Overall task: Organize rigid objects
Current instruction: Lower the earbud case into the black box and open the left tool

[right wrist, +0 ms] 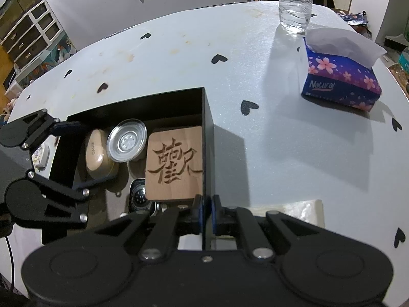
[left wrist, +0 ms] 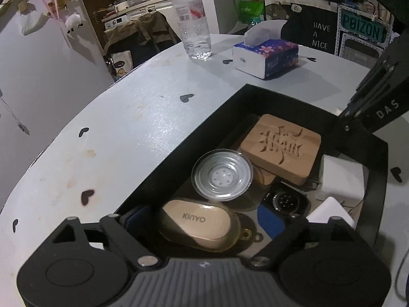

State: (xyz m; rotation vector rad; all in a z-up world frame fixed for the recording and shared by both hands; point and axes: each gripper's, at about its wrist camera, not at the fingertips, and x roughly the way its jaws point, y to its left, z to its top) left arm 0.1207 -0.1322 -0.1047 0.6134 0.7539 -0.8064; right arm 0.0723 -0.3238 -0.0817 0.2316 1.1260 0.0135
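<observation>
Left tongs [left wrist: 204, 220] hang open over the case [left wrist: 199, 226], not squeezing it. Case, dish [left wrist: 222, 175] and wood block [left wrist: 281, 148] all sit inside the box [left wrist: 204, 117], so most looks done.

Right tongs [right wrist: 206, 213] pinch the box wall [right wrist: 208, 153] tight. Table [right wrist: 281, 140] has lots of free room; the tissues [right wrist: 341, 81] sit far off.

Water bottle [right wrist: 296, 2]: cap and upper half cut off by the right wrist view's top edge. Smartwatch [left wrist: 285, 202]: partly hidden under wooden block [left wrist: 281, 148]. White items [left wrist: 342, 181] in box corner: blurred, possibly chargers.
</observation>
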